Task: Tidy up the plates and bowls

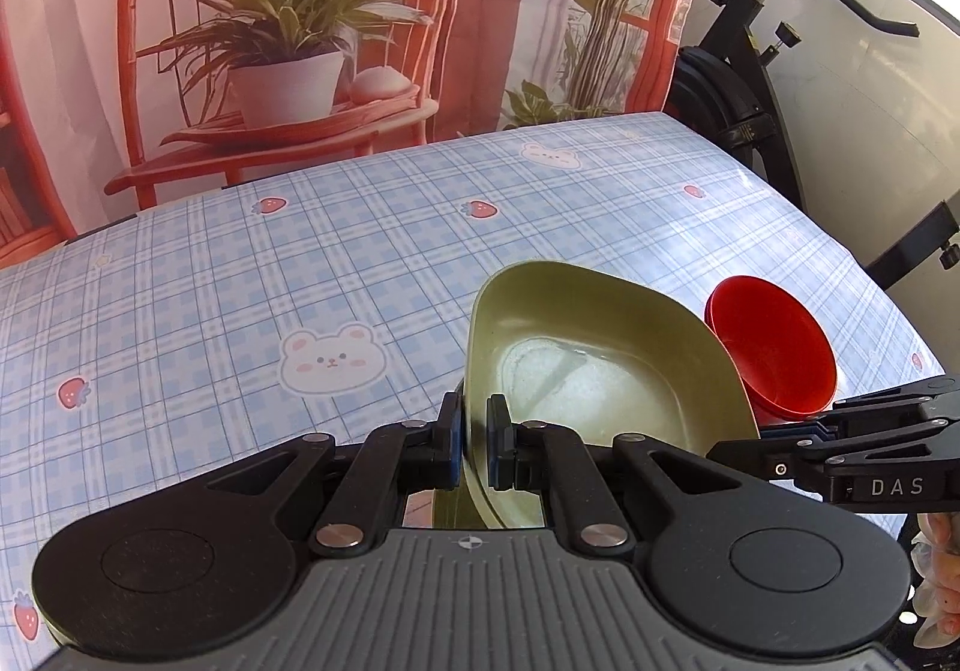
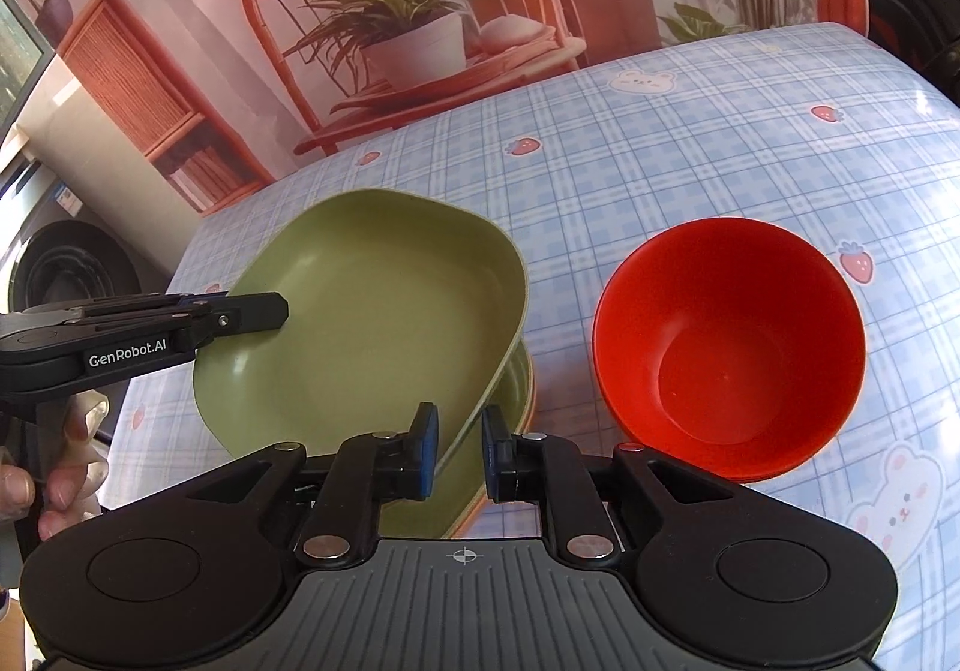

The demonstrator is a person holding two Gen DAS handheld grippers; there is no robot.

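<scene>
A green plate [image 1: 588,359] [image 2: 372,299] hangs tilted above the table, over a second green plate [image 2: 521,389] that lies beneath it. My left gripper [image 1: 475,443] is shut on the tilted plate's near rim; in the right wrist view the left gripper [image 2: 252,311] reaches in from the left. My right gripper [image 2: 460,449] straddles the opposite rim, but its blue pads [image 2: 427,449] stand a little apart from it and do not press. In the left wrist view the right gripper [image 1: 774,434] comes in from the right. A red bowl [image 1: 774,347] [image 2: 729,341] sits upright just right of the plates.
The table carries a blue plaid cloth [image 1: 240,281] [image 2: 690,161] with bears and strawberries. A printed backdrop [image 1: 288,41] hangs behind its far edge. An exercise bike [image 1: 750,101] stands past the right edge. A person's hand [image 2: 66,467] holds the left gripper's handle.
</scene>
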